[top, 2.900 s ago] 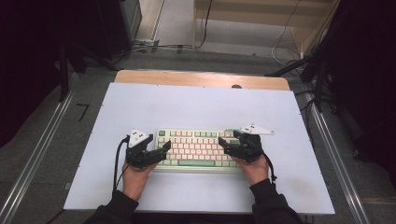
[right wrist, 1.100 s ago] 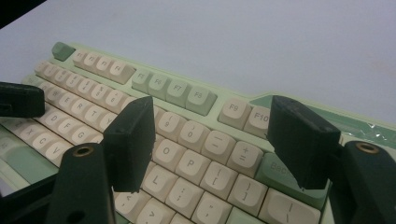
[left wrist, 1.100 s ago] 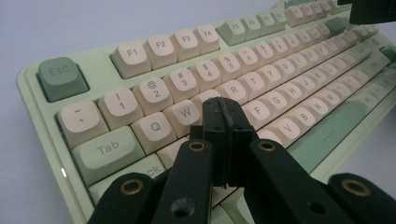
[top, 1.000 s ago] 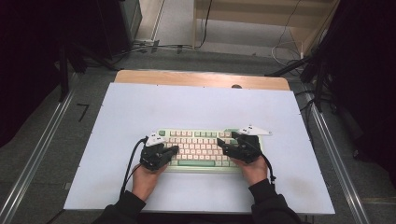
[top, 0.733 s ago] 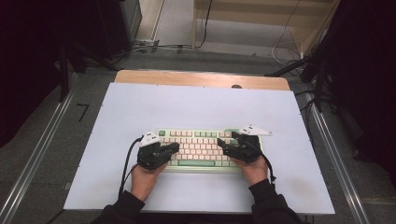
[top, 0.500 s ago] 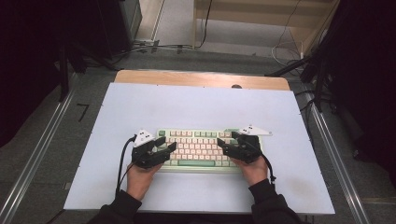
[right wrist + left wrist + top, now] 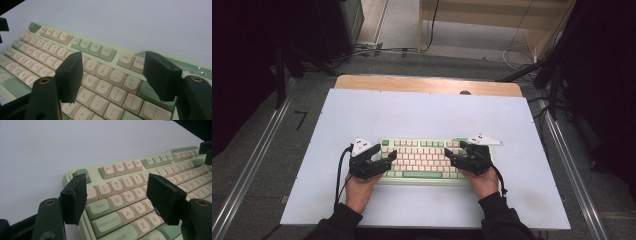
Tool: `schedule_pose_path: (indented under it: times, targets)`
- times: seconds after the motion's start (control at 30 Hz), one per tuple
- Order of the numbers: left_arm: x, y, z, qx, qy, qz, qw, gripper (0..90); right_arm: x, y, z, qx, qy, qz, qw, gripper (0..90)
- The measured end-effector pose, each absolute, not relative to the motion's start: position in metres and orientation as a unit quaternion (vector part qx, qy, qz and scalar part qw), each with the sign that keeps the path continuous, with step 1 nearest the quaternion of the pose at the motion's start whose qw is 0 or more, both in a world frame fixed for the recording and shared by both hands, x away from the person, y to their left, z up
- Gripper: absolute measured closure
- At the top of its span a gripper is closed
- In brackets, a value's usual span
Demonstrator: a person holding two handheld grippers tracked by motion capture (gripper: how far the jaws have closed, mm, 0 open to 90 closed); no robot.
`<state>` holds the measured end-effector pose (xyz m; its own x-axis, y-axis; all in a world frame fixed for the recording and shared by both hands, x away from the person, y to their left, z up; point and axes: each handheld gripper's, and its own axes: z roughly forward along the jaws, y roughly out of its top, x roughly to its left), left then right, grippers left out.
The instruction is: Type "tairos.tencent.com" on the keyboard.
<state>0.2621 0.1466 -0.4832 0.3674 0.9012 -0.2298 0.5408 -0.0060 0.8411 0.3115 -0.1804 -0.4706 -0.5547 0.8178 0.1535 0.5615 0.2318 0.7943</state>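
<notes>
A pale green keyboard (image 7: pixel 422 159) with cream keys lies on the white table top (image 7: pixel 427 112), near its front edge. My left gripper (image 7: pixel 388 161) is at the keyboard's left end, open. Its jaws have just been opening, with nothing held between them. In the left gripper view the left gripper (image 7: pixel 118 195) hovers just above the keyboard (image 7: pixel 125 167), over the Tab and Q-W-E keys. My right gripper (image 7: pixel 450 159) stands open at the keyboard's right end. In the right gripper view the right gripper (image 7: pixel 113 75) frames the O and P keys of the keyboard (image 7: pixel 96 48).
A wooden strip (image 7: pixel 427 85) runs along the table's far edge. Metal rails (image 7: pixel 254 165) flank the table on both sides. Cables (image 7: pixel 377 50) lie on the floor beyond the table. White surface stretches behind and beside the keyboard.
My left gripper has slid a little leftward along the keyboard, and its jaws have gone from shut to open. The right gripper has kept still.
</notes>
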Motion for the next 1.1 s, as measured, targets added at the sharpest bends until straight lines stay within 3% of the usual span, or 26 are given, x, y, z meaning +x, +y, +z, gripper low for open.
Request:
schedule_pose_path:
  times: [0.47, 0.57, 0.67, 0.73, 1.1]
  targets:
    - [0.261, 0.149, -0.483, 0.675, 0.533, 0.199, 0.469, 33.0, 0.311, -0.18, -0.47, 0.446, 0.771, 0.429, 0.15, 31.7]
    - [0.261, 0.149, -0.483, 0.675, 0.533, 0.199, 0.469, 33.1, 0.309, -0.18, -0.47, 0.443, 0.771, 0.432, 0.152, 40.2]
    - [0.261, 0.149, -0.483, 0.675, 0.534, 0.199, 0.469, 33.1, 0.305, -0.181, -0.467, 0.428, 0.772, 0.44, 0.164, 77.2]
    - [0.261, 0.15, -0.483, 0.675, 0.534, 0.2, 0.469, 33.1, 0.302, -0.181, -0.464, 0.419, 0.774, 0.448, 0.159, 87.5]
    - [0.26, 0.153, -0.481, 0.671, 0.536, 0.197, 0.473, 33.3, 0.282, -0.181, -0.463, 0.382, 0.812, 0.424, 0.123, 87.6]
